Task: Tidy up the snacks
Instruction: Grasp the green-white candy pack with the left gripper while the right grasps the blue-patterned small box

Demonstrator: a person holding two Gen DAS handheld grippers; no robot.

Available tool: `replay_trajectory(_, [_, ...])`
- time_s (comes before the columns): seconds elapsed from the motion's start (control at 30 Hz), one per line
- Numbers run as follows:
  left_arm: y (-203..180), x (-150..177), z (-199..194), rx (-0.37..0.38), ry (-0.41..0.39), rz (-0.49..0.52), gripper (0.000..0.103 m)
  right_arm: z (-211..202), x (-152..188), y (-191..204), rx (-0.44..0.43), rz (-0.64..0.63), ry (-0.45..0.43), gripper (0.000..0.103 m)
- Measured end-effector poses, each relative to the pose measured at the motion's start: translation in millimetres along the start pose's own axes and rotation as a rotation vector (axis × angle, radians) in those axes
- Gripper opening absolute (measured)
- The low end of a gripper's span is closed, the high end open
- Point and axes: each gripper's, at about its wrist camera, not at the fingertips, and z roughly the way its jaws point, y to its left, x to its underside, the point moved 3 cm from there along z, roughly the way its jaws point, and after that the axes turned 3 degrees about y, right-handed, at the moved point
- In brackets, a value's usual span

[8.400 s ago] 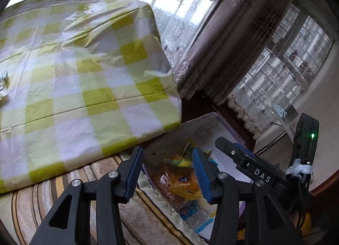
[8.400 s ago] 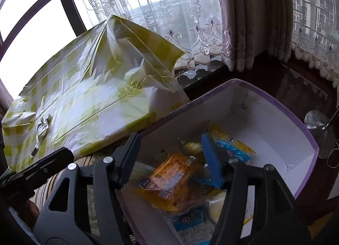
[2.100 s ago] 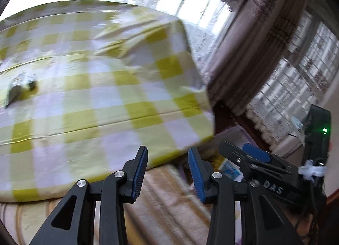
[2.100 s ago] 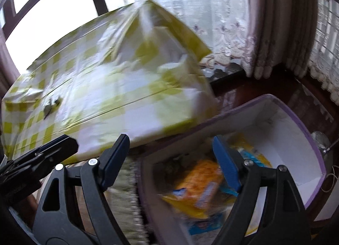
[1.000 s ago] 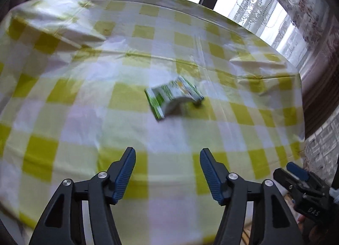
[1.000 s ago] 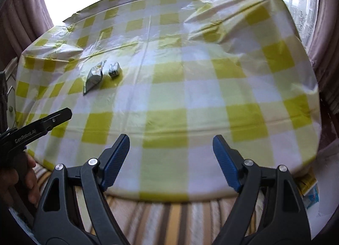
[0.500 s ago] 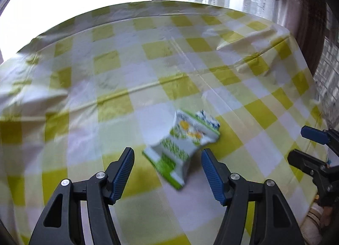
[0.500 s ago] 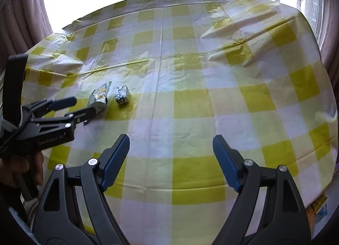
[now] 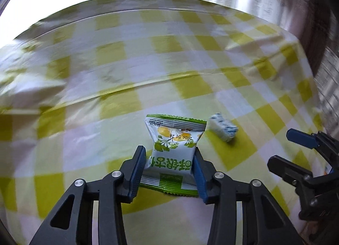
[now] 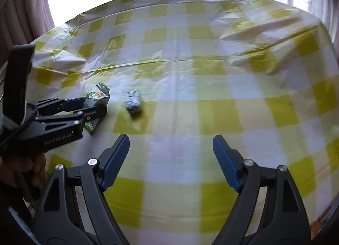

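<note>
left gripper (image 9: pixel 170 173): fingers pinching green snack packet (image 9: pixel 172 151) | right gripper (image 10: pixel 170 160): fingers wide apart, holding nothing

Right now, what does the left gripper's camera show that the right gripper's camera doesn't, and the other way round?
Only the left wrist view shows the green snack packet's printed face and date, close up between the left gripper's pads. Only the right wrist view shows the right gripper wide open and empty, and the person's hand holding the left tool. Both show the packet, the small blue-and-white snack beside it, and the yellow checked tablecloth.
</note>
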Motion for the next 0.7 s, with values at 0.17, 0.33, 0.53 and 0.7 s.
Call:
replay_trajectory(0.17, [20.5,14.1,-12.3,-0.052,-0.016,-0.15,0.044,17.2,-14.6,24.5,-0.015,-0.05,0.011,0.083])
replay_trajectory(0.33, [27.0,29.4,-23.7,-0.095,-0.025,-0.237,0.044,32.8,-30.2,38.0,-0.04,-0.071,0.023,0.083])
replay_trajectory(0.53, [23.5,37.0,-28.4,-0.138,-0.021,-0.276,0.044,51.8,-39.0,45.4,-0.038,-0.103,0.059,0.07])
replay_trajectory(0.7, [21.3,37.2,-28.9,-0.164,-0.012,-0.286,0.044,60.4,-40.7,49.1,-0.031,-0.129,0.065,0.051])
